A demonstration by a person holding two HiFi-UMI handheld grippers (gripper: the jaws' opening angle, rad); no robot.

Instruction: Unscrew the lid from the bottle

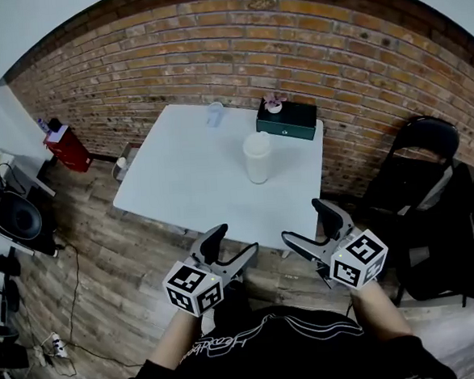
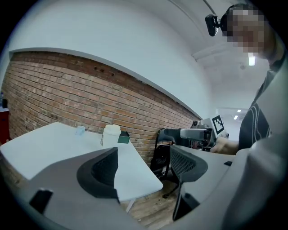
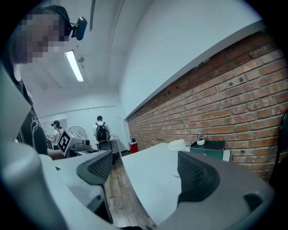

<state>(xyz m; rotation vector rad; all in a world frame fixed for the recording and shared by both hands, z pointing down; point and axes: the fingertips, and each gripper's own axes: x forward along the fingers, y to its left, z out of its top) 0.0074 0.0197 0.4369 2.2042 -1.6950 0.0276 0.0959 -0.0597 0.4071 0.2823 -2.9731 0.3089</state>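
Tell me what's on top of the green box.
A small potted plant stands on the green box. What is inside the box cannot be seen.

White bottle (image 1: 257, 159) — upright, lid (image 1: 256, 143) on — mid-table

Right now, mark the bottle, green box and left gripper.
bottle (image 1: 257, 164), head view, middle of its body
green box (image 1: 286, 121), head view, front face
left gripper (image 1: 238, 236), head view, midway between fingertips
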